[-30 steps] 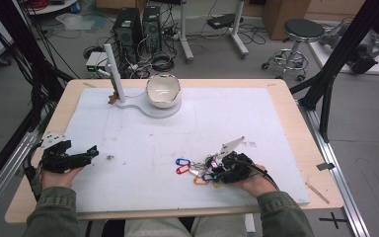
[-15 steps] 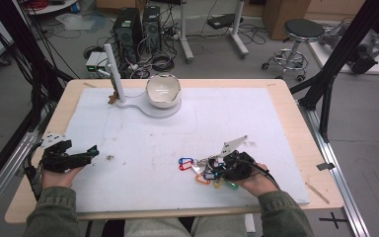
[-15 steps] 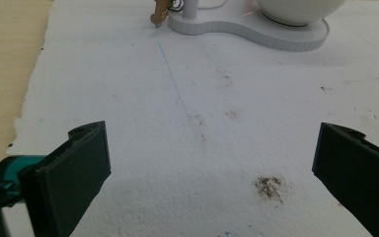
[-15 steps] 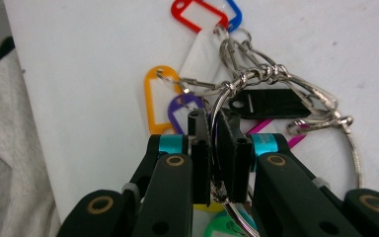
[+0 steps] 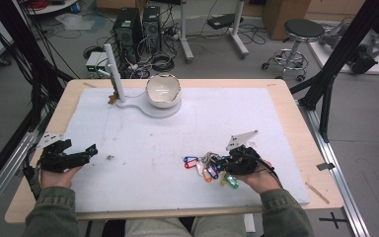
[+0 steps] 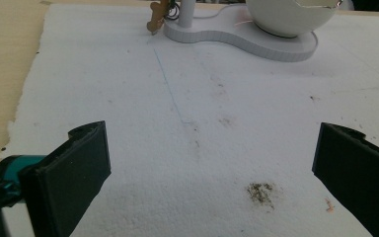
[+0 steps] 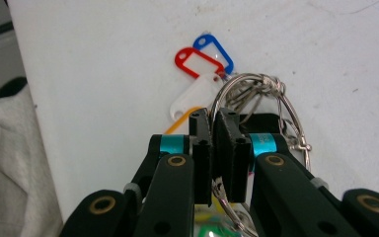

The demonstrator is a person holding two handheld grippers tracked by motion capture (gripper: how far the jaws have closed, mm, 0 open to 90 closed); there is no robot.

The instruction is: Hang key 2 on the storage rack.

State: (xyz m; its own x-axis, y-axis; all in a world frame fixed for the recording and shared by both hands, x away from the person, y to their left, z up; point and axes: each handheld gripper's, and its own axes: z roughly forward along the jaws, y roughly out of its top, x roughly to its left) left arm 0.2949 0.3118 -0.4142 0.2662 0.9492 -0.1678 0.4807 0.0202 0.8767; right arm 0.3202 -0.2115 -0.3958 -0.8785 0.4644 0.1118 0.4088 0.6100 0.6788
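Since the earlier frames my right claw (image 7: 212, 123) has closed its jaws onto the wire ring (image 7: 249, 91) of the key-tag bunch (image 5: 208, 167), and the bunch has bunched up slightly closer to the hand; my left claw (image 5: 81, 153) sits where it was.

The bunch lies on the white mat (image 5: 177, 133) near the desk's (image 5: 296, 118) front edge, right of centre. In the right claw's own view the two pads meet with the ring's wire pinched between them, clamped tight. That view also picks out a red tag (image 7: 195, 61), a blue tag (image 7: 214, 47) and a white tag (image 7: 195, 98) fanned out beyond the jaws, with a chain (image 7: 291, 136) trailing to the side. From the high view I get only a coloured cluster against the claw, so the pinch itself is hidden there.

My left claw rests at the mat's left edge, jaws wide apart over bare mat. Its view shows a dirty smudge (image 6: 260, 191) between the jaws, and farther off the white stand (image 6: 242, 37) carrying a bowl (image 6: 291, 17), with a small brown piece (image 6: 154, 17) hanging by the post (image 5: 113, 69).
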